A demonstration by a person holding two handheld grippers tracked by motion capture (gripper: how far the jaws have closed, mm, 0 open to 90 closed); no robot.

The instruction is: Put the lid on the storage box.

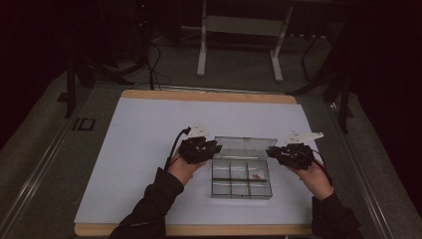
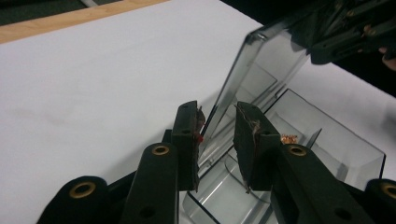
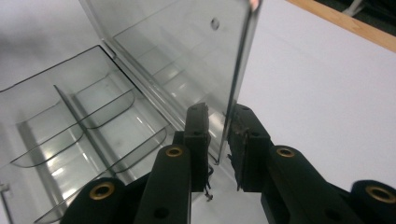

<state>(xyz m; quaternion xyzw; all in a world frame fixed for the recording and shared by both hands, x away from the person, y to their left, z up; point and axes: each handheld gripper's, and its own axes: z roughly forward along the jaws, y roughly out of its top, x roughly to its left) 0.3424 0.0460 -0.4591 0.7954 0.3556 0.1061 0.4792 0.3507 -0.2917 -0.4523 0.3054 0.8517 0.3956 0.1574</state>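
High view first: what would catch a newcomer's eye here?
A clear plastic compartment box sits mid-table on the white sheet, its hinged lid standing up. The left gripper and right gripper straddle the lid's two side edges. One small orange piece lies in a right-hand compartment.

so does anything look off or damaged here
Mostly tidy. The pads on the left gripper look frayed, with loose threads at their edges. The clear box sits square, lid upright, one small orange bit inside.

The compartment box (image 1: 242, 179) sits lower centre of the frame on the bench (image 1: 139, 144), its lid (image 1: 245, 147) raised behind it. Left tongs (image 1: 215, 148) flank the lid's left edge, right tongs (image 1: 271, 151) its right.
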